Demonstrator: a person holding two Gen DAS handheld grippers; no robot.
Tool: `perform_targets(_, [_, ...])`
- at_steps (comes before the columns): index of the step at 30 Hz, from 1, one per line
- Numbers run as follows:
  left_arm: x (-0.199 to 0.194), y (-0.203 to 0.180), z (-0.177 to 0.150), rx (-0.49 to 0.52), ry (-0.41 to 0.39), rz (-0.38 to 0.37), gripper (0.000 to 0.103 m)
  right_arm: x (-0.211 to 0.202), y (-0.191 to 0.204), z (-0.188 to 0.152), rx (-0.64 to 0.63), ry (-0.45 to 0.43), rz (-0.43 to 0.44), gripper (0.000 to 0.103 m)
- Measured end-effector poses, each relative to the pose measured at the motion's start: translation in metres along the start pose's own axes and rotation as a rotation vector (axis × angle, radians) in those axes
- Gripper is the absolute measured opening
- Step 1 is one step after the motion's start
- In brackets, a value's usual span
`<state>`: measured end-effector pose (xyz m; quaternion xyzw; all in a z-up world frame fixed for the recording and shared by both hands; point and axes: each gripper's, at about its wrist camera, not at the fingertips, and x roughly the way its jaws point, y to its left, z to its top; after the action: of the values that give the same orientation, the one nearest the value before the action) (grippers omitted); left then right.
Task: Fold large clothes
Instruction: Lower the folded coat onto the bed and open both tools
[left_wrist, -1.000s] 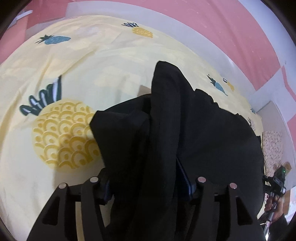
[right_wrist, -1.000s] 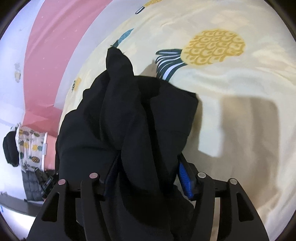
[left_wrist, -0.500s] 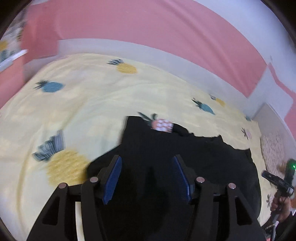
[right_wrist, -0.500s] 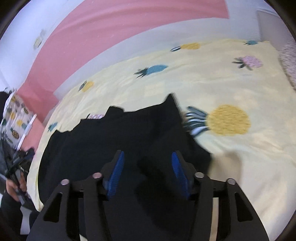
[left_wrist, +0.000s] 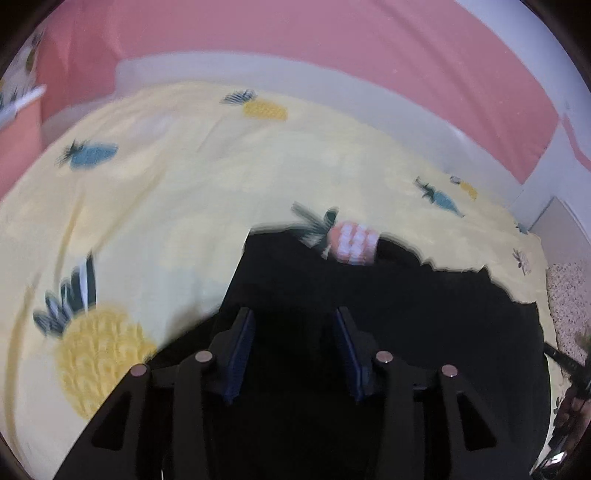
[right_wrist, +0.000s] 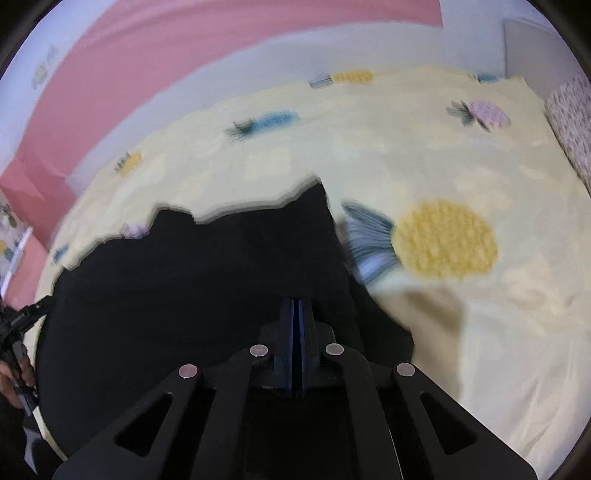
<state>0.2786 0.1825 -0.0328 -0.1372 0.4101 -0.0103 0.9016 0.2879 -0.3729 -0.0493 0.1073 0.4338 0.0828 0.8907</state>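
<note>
Black garment (left_wrist: 388, 302) flat on pineapple bedsheet (left_wrist: 155, 206) for folding; left tool (left_wrist: 293, 347) released, right tool (right_wrist: 296, 325) clenched, empty.

The left tool (left_wrist: 293, 345) is held with its two fingers spread wide apart, the blue pads (left_wrist: 241, 350) facing each other across an empty gap, nothing gripped between them. It is angled down and forward. The right tool (right_wrist: 296, 325) is seen with its fingers pressed flat together, the blue pads meeting in a thin line at the centre, and no fabric can be made out between them. At the edge of each wrist view the opposite tool is glimpsed in the person's hand (right_wrist: 14, 373).
</note>
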Motion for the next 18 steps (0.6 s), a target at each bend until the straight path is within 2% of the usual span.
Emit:
perform_targets(2, [0.009,-0.007,0.017,0.031,-0.019,0.030,0.050,0.007,0.008,0.018,-0.023,-0.013,0.008,0.004])
perform_targets(3, [0.019,-0.006,0.021,0.043,-0.008,0.049,0.051,0.017,0.010,0.026,-0.038,0.001,-0.011,0.009])
perform_targets(5, [0.048,-0.002,0.025,0.063,0.052,0.115,0.051,0.042,0.007,0.035,-0.030,0.058,-0.043,0.009])
perform_targets(6, [0.061,0.005,0.024,0.048,0.092,0.135,0.053,0.054,0.003,0.037,-0.018,0.089,-0.046,0.009])
perform_targets(8, [0.070,0.019,0.023,-0.032,0.118,0.101,0.062,0.068,-0.003,0.038,0.006,0.129,-0.047,0.007])
perform_targets(11, [0.061,0.026,0.020,-0.080,0.108,0.085,0.062,0.058,0.005,0.037,-0.028,0.111,-0.073,0.008])
perform_targets(14, [0.038,0.018,0.014,-0.044,0.080,0.091,0.061,0.037,0.009,0.034,-0.013,0.084,-0.068,0.009])
perform_targets(18, [-0.010,0.008,-0.003,-0.014,0.023,0.079,0.061,-0.012,0.013,0.014,-0.004,0.036,-0.046,0.011])
